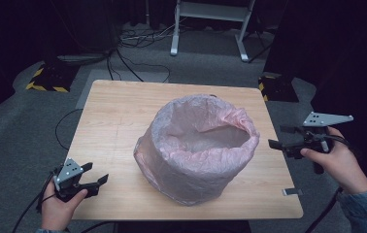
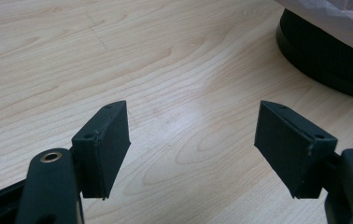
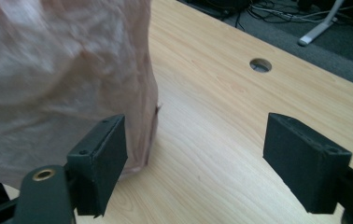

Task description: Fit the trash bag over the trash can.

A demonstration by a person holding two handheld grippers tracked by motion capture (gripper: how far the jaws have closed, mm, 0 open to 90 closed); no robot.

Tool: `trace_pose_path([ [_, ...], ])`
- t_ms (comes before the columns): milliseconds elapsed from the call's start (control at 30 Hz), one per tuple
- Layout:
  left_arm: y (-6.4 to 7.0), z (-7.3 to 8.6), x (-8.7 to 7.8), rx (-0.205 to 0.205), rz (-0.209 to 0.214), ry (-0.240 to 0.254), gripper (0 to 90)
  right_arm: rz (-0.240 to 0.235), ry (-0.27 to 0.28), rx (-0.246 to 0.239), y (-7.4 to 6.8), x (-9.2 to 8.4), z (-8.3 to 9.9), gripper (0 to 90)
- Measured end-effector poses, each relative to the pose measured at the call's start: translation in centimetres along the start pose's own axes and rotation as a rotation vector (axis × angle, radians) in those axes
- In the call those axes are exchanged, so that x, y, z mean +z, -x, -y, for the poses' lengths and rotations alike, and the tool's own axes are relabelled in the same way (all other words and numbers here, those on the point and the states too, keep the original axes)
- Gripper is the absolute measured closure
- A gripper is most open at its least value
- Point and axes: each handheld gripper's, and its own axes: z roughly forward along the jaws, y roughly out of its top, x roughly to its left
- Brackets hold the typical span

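A bin [image 1: 196,150] lined with a pink bag [image 1: 206,119] stands at the middle of the table [image 1: 118,111]; the bag is draped over the rim and down the sides. The right gripper [image 1: 277,137] is held level just beside the bin's right side, jaws apart with nothing between them, and the left gripper [image 1: 96,173] waits near the table's front left corner, jaws likewise apart and empty. The work seems to be on the bag, probably a pinch of its overhang. The thin film is best taken in a fold near the rim, not low where it lies tight on the black wall [image 2: 324,51]. A cable hole [image 3: 260,65] lies beyond. Nothing blocks either approach.
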Motion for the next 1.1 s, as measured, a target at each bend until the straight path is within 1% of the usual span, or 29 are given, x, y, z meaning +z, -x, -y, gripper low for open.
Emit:
trace_pose_path([
  [200,-0.1,0.1,0.2,0.003,-0.007,-0.006,26.7,0.029,-0.034,0.001,0.4,0.8,1.8,21.2],
  [267,-0.1,0.2,0.2,-0.004,-0.007,-0.006,26.6,0.035,-0.045,0.007,0.5,1.0,2.5,21.1],
  [500,-0.1,0.3,0.3,-0.003,-0.01,-0.013,26.7,0.036,-0.051,0.05,1.0,2.3,4.9,20.4],
  [733,-0.3,0.5,0.4,-0.006,-0.011,-0.018,26.7,0.03,-0.07,0.066,1.4,3.5,7.2,20.1],
  [933,-0.4,0.7,0.5,-0.016,-0.015,-0.023,26.7,0.033,-0.08,0.083,1.6,4.4,9.0,20.0],
  [1000,-0.5,0.8,0.6,-0.011,-0.015,-0.024,26.7,0.039,-0.083,0.083,1.6,4.6,9.7,19.9],
  [1033,-0.5,0.8,0.6,-0.016,-0.016,-0.025,26.7,0.038,-0.086,0.087,1.6,4.8,10.0,19.9],
  [1100,-0.5,0.9,0.6,-0.011,-0.016,-0.029,26.7,0.033,-0.09,0.097,1.6,5.1,10.6,19.7],
])
